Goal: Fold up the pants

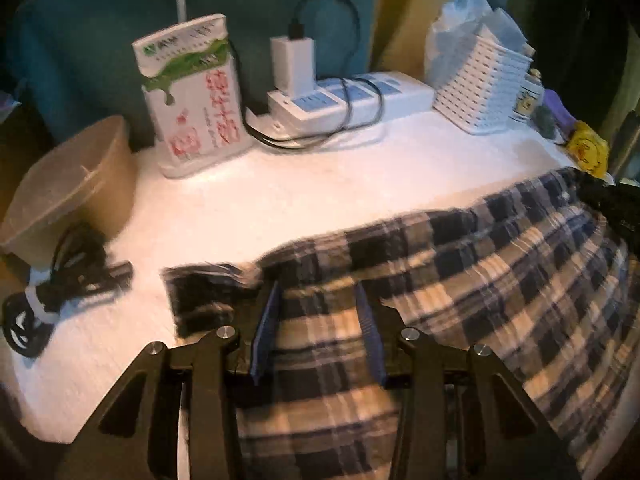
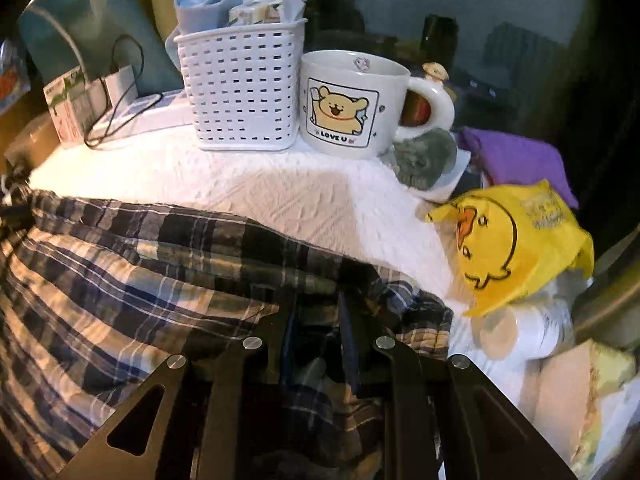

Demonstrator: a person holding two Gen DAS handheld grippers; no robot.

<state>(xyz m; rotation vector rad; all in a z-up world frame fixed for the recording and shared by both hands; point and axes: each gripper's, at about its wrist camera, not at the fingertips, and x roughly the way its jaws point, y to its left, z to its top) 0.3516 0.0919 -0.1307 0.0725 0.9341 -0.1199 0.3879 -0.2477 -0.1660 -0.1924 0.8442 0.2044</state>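
Observation:
The plaid pants (image 1: 460, 280) lie spread over a white textured table cover (image 1: 320, 184), blue, black and cream checked. In the left wrist view my left gripper (image 1: 318, 286) has a thick bunch of the fabric filling the gap between its blue pads (image 1: 266, 332), near the garment's left end. Seen from the right wrist, the pants (image 2: 140, 264) stretch off to the left. My right gripper (image 2: 318, 304) is shut on a crumpled edge of them at their right end. The right gripper's dark tip (image 1: 612, 204) also shows at the far right of the left wrist view.
At the back stand a white carton (image 1: 192, 96), a power strip (image 1: 348, 100) with a charger, and a white basket (image 2: 240, 88). A bear mug (image 2: 352, 104), yellow duck bag (image 2: 508, 240) and purple cloth (image 2: 516, 160) crowd the right. A brown bowl (image 1: 76, 184) and coiled cable (image 1: 60, 280) sit left.

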